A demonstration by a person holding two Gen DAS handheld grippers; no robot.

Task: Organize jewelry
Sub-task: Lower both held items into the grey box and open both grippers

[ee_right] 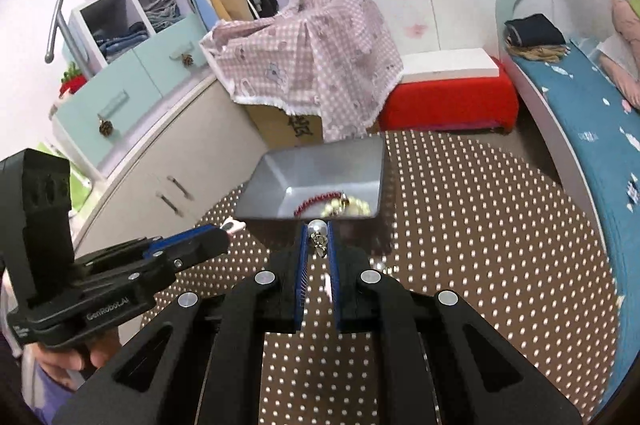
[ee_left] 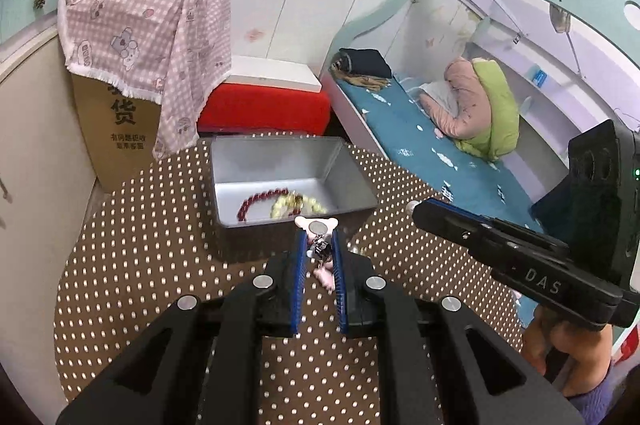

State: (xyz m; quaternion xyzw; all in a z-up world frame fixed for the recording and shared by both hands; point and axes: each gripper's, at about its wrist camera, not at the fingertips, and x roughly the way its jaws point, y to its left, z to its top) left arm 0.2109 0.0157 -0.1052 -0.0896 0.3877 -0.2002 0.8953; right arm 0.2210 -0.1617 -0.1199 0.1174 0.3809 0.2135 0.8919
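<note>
Left claw [ee_left: 318,245]: nearly closed, your blue fingers [ee_left: 301,257] pinching a pink charm piece [ee_left: 317,227] with a round silvery face; its metal clasp and a pale pink tail hang between the jaws, low centre of the left view.

Right claw [ee_right: 318,243]: likewise narrowed, gripping a pearl-like bead piece [ee_right: 318,227] with a small gold fitting below it. Whether this is an earring or a pendant, you cannot tell.

Tin box [ee_left: 224,161]: open, grey, on the dotted table [ee_left: 160,285], directly ahead of both claws, just past the fingertips. In the left view its long axis runs left to right. Both claws sit about equally near its front wall; each load lies just short of the rim, so your drop likely turns on clearing that edge.

Inside, far half: red bead bracelet [ee_left: 260,199], touching a pale yellow bead bracelet [ee_left: 296,205], the latter blurred.

Hidden: the box's near inner floor, behind its front wall.
</note>
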